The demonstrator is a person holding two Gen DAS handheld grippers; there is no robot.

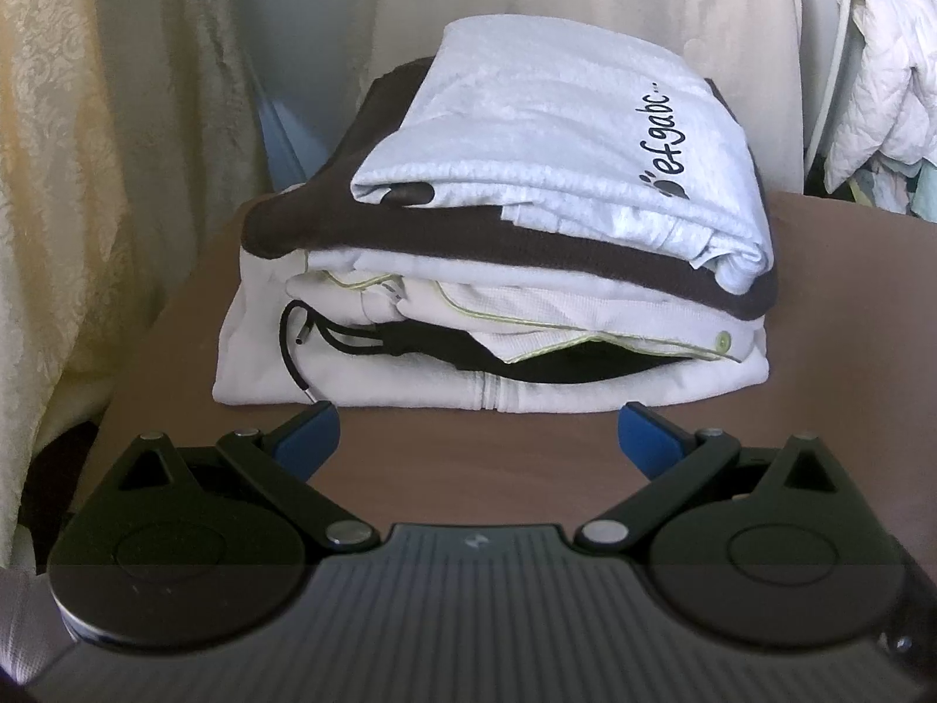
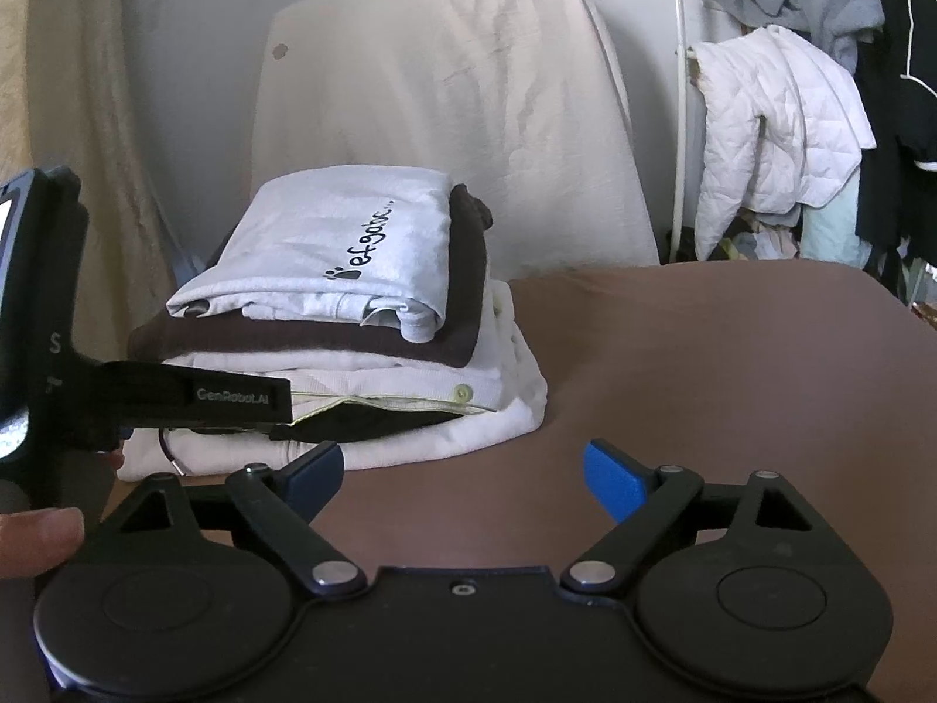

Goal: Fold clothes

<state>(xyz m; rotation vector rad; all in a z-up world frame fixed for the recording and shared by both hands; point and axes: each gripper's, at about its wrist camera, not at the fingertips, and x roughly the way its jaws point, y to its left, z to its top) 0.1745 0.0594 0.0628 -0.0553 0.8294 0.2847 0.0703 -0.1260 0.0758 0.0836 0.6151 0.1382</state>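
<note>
- We are looking at a stack of folded clothes (image 1: 498,269) sitting on the brown table (image 1: 480,468), toward its far left part as the right wrist view shows it.
- On top is lying a pale grey folded shirt (image 1: 544,135) with black lettering; under it a dark brown garment (image 1: 445,234), then white pieces with a black drawstring (image 1: 304,340) hanging out at the front.
- We are holding the left gripper (image 1: 477,433) just in front of the stack, its blue pads spread wide with only bare table between them.
- We are holding the right gripper (image 2: 462,477) to the right of the stack, jaws released and gaping, grasping nothing.
- A white covered chair back (image 2: 445,117) is standing behind the table, and a white quilted jacket (image 2: 773,135) is hanging at the right.
</note>
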